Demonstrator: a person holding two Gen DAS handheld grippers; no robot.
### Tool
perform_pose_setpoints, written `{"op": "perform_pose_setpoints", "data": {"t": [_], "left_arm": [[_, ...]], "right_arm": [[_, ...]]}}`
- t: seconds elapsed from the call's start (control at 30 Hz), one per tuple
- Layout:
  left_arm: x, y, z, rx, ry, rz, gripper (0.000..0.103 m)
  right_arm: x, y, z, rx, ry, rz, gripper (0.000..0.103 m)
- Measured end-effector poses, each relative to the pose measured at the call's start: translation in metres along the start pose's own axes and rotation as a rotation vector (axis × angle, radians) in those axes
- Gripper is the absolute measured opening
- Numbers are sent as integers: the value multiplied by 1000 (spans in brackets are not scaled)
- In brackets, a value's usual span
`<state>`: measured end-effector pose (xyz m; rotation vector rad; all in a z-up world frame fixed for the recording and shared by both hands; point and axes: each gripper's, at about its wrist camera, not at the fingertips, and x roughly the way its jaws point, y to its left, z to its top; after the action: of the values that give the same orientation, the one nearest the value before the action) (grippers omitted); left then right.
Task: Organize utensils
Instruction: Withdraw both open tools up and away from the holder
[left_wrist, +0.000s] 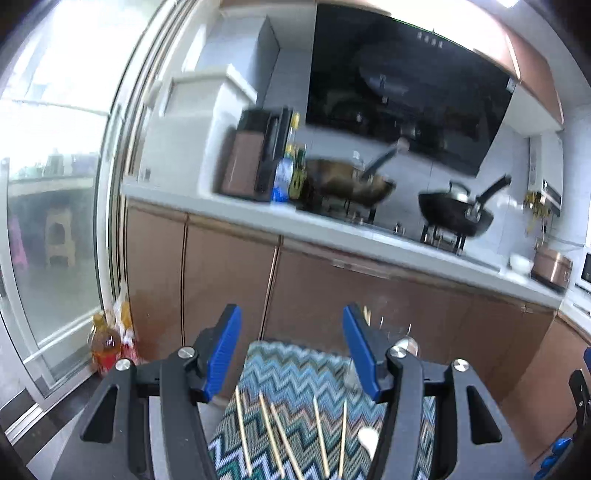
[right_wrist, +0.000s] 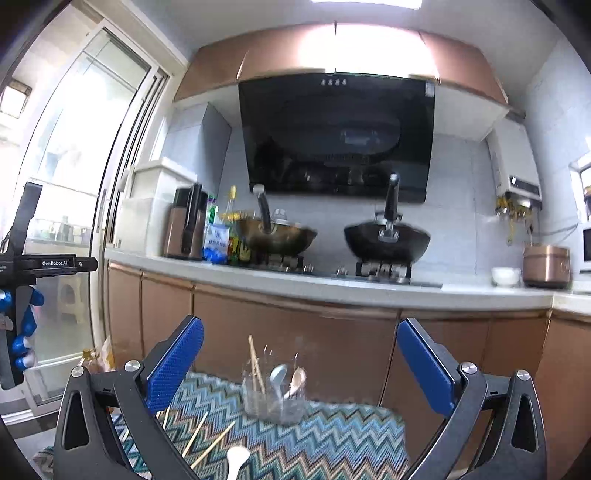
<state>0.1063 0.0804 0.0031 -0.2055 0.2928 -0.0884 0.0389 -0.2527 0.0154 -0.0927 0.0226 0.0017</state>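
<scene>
A clear utensil holder (right_wrist: 273, 397) stands on a zigzag-patterned cloth (right_wrist: 325, 439). It holds chopsticks (right_wrist: 255, 363), a pale spoon (right_wrist: 277, 374) and a metal spoon (right_wrist: 297, 380). Several loose chopsticks (left_wrist: 277, 435) and a white spoon (left_wrist: 368, 438) lie on the cloth (left_wrist: 295, 373) under my left gripper (left_wrist: 291, 350), which is open and empty. The white spoon (right_wrist: 236, 459) and loose chopsticks (right_wrist: 212, 443) also show below my right gripper (right_wrist: 299, 363), which is open and empty. The holder's rim (left_wrist: 391, 332) peeks behind my left gripper's right finger.
A counter (right_wrist: 332, 286) with two woks (right_wrist: 386, 238) on a stove runs behind, brown cabinets (right_wrist: 295, 332) below. Bottles (right_wrist: 218, 240) stand at its left, a rice cooker (right_wrist: 546, 266) and white bowl (right_wrist: 505, 276) at its right. An oil bottle (left_wrist: 105, 345) stands on the floor by a glass door (left_wrist: 48, 221).
</scene>
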Motion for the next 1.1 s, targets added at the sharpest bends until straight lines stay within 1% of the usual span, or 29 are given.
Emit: {"op": "perform_pose_setpoints", "data": {"t": [0.07,0.23,0.4,0.57,0.7,0.87,0.93,1.1], "left_arm": [[8,7,-7,-7,50,-14,55],[30,17,-27,-17,148,-32,55],[54,25,-51,-32,245,-38,55],[73,29,-75,-33,293,-5,55],[88,33,-90,-30,331,6,55],[101,31,-102,19,328,41,55],[106,32,-106,14,332,41,55],[125,37,-118,-3,376,39,55]], "right_arm": [[5,2,-7,-4,31,-3,103],[23,10,-31,-43,117,-8,103],[34,13,-48,-40,172,-7,103],[49,14,-67,-30,241,-10,103],[62,20,-86,-36,302,2,103],[78,27,-104,-43,358,25,103],[84,31,-110,-47,375,31,103],[101,42,-128,-71,434,59,102]]}}
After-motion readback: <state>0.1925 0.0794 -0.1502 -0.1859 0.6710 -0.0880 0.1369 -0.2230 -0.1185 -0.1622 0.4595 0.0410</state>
